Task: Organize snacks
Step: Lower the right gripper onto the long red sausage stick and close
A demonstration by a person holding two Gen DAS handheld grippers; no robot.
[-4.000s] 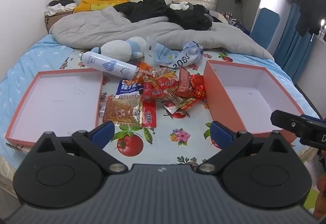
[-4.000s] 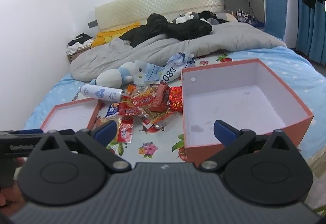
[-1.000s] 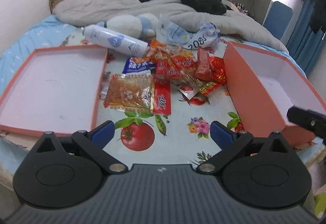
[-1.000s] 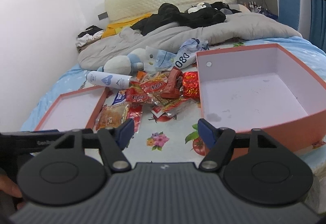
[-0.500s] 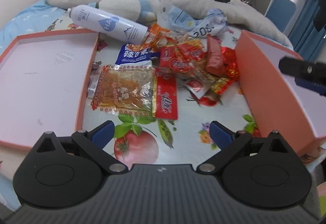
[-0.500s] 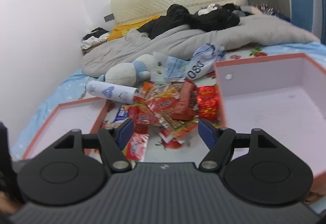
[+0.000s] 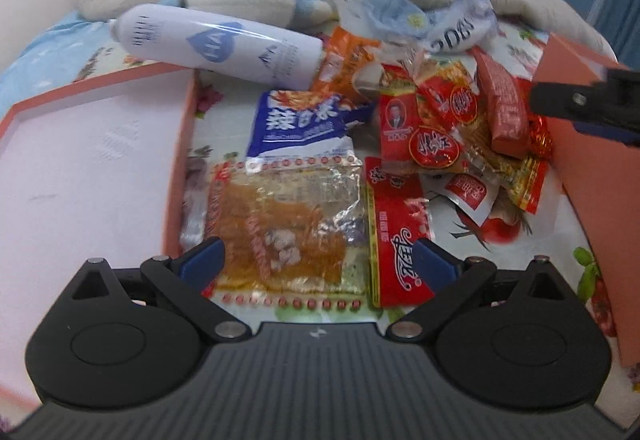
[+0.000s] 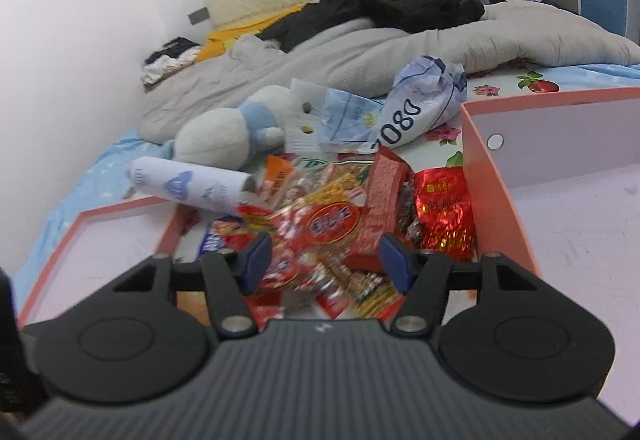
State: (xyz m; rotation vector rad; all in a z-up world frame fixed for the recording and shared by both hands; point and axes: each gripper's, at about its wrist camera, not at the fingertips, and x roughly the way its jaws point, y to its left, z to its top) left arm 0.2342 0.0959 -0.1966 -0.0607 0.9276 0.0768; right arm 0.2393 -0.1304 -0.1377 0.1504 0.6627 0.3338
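- The snack pile (image 7: 420,143) lies on the fruit-print bedsheet (image 7: 460,236) between the shallow orange-rimmed lid (image 7: 80,167) on the left and the deeper orange box (image 8: 560,207) on the right; nothing has gone into either yet.
- The left gripper (image 7: 318,260) hangs over the clear orange-tinted packet (image 7: 288,228), jaws wide and empty, the packet lying between and beyond the tips.
- The right gripper (image 8: 326,258) sits low over the red wrappers, jaws about half spread and just narrowed, with nothing pinched — the pads are not pressing on anything.
- All of it looks light, thin and crinkly; foil and film will likely slide against the pads and against each other.
- The flat packet gives little edge to bite — a crimped seam at its border seems the best hold.
- The long red bar (image 8: 378,211) looks stiffer and stands proud of the heap, so it should take a grip across its narrow width.
- The crumpled red foil bag (image 8: 442,211) is soft; a gentle pinch on a raised fold seems safest.
- Overlapping sachets may drag up together.
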